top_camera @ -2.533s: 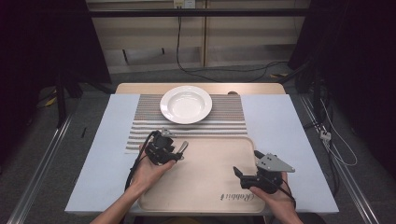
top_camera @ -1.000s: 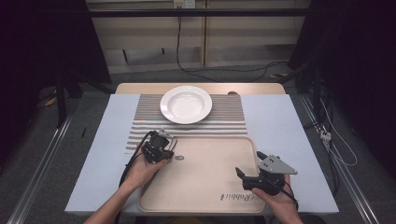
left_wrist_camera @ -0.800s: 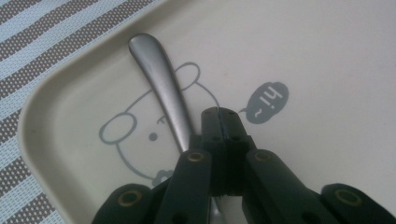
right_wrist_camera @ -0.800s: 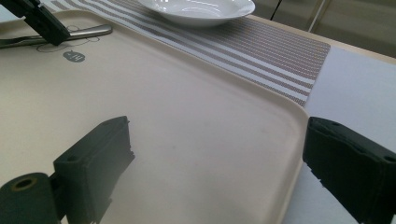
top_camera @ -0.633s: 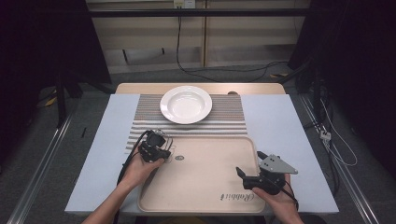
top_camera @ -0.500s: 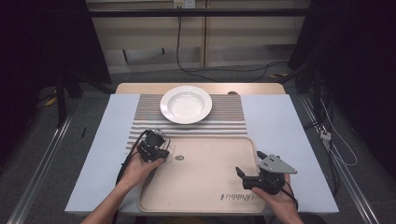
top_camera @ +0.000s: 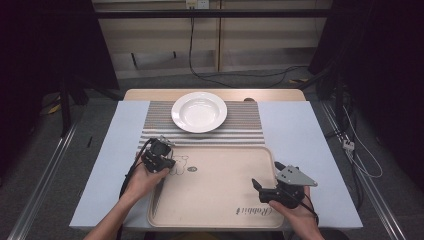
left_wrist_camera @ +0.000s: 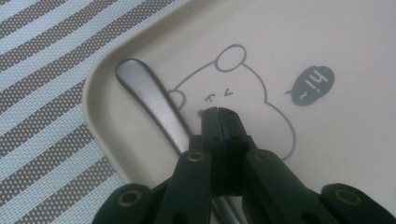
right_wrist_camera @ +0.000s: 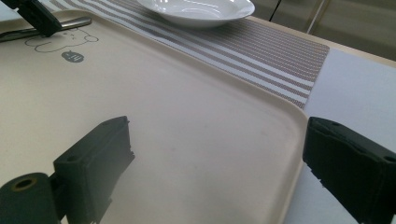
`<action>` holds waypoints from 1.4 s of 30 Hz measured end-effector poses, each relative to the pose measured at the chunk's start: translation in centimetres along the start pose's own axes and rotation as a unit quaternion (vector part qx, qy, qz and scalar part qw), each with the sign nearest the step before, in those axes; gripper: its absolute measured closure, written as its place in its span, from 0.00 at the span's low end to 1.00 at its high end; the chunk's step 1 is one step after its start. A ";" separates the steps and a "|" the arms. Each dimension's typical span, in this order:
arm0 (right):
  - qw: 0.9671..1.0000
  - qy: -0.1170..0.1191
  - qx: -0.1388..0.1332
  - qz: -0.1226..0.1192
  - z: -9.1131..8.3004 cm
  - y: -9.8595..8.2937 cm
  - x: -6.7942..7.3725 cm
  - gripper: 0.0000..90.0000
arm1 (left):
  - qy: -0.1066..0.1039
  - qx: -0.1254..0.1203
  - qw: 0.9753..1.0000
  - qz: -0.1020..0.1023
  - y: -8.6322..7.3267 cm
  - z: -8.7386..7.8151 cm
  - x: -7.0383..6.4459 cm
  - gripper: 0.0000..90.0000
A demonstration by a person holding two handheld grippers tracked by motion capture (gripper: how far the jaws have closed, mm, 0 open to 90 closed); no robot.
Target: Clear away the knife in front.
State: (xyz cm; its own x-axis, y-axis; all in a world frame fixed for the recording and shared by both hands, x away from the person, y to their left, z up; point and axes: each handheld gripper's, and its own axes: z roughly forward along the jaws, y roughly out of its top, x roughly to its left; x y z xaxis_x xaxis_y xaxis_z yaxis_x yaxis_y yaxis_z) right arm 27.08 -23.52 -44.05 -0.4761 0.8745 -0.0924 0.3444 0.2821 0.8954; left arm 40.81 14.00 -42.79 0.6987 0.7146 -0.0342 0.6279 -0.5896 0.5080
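Observation:
A beige tray (top_camera: 215,200) with a bear drawing lies at the table's front. A metal utensil handle (left_wrist_camera: 149,100) rests in the tray's far-left corner and runs under my left gripper (left_wrist_camera: 218,111). That gripper is shut, its jaws pressed together with nothing between them, tips over the bear drawing (left_wrist_camera: 243,93). In the high view the left gripper (top_camera: 169,161) is at that same corner. My right gripper (top_camera: 260,189) hovers over the tray's near right part. It stands wide open (right_wrist_camera: 217,135) with only bare tray between its fingers.
A white plate (top_camera: 199,111) sits on a striped placemat (top_camera: 245,125) behind the tray. A pale blue cloth (top_camera: 300,150) covers the table on both sides. The right gripper view shows the plate (right_wrist_camera: 196,9) and the tray's right rim (right_wrist_camera: 299,121).
My left gripper has drifted left toward the tray's far-left corner. The right gripper has barely moved.

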 end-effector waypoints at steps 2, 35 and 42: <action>1.000 -0.001 0.001 0.000 0.0 0.0 0.0 0.09 | 0.002 0.000 1.000 0.000 -0.1 -0.1 0.1 1.00; 1.000 0.000 0.000 0.000 0.2 0.1 0.0 0.09 | -0.012 -0.067 0.997 0.020 0.3 -1.9 -1.5 0.28; 1.000 0.000 0.000 0.000 0.2 0.1 0.0 0.09 | -0.024 -0.099 0.994 0.026 0.4 -2.6 -2.0 0.12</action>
State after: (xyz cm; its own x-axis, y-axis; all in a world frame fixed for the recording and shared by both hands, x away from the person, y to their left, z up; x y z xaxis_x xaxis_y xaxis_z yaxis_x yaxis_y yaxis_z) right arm 27.27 -23.39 -44.00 -0.4754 0.8749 -0.0921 0.3441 0.2813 0.8958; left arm 38.76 13.36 -40.26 0.7472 0.6633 -0.0412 0.5132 -0.5366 0.6698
